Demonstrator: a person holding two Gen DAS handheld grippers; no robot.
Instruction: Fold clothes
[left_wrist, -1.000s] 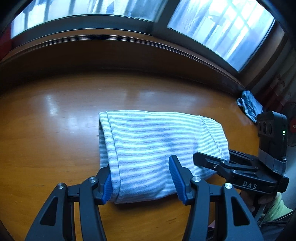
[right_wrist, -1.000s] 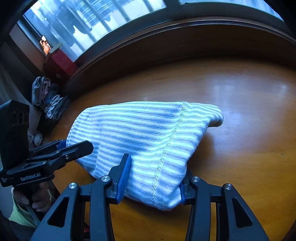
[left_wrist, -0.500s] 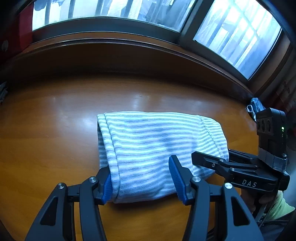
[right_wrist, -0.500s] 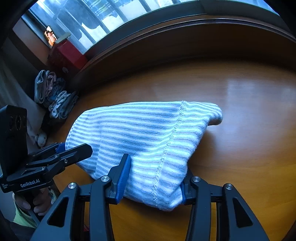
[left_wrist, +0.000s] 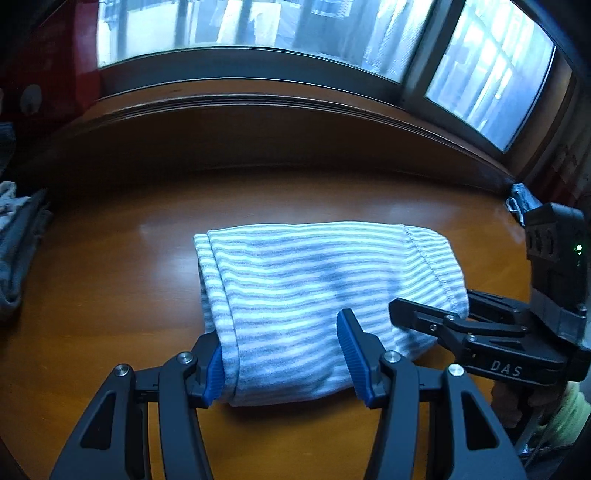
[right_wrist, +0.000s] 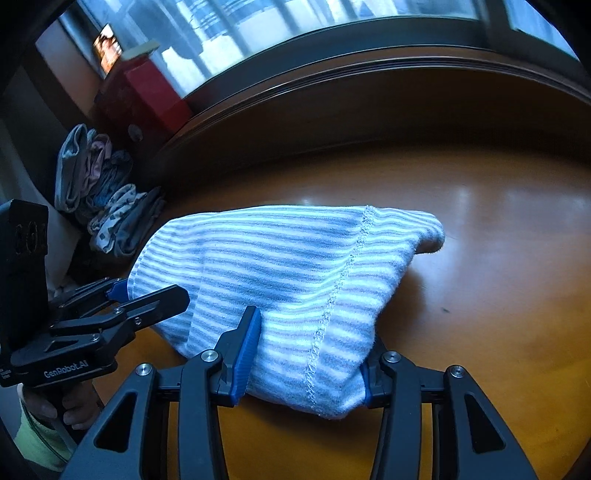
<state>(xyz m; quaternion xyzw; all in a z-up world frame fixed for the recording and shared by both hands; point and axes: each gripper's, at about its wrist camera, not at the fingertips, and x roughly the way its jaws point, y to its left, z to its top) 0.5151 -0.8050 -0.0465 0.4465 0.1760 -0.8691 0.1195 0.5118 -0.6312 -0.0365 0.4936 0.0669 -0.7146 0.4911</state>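
Folded small now: cloth (left_wrist: 317, 291) on table (left_wrist: 110, 295). Both grippers, left (left_wrist: 284, 363) and right (right_wrist: 306, 363), spread wide around its edge. Nearly done.

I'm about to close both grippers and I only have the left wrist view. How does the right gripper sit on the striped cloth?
Observer: In the right wrist view the right gripper is open and straddles the near corner of the striped cloth. One blue pad lies on top, and the other is half hidden behind the cloth's edge.
Operator: And how does my left gripper look from that side?
Observer: The left gripper is open too. One finger lies over the cloth's end and the other sits at its edge.
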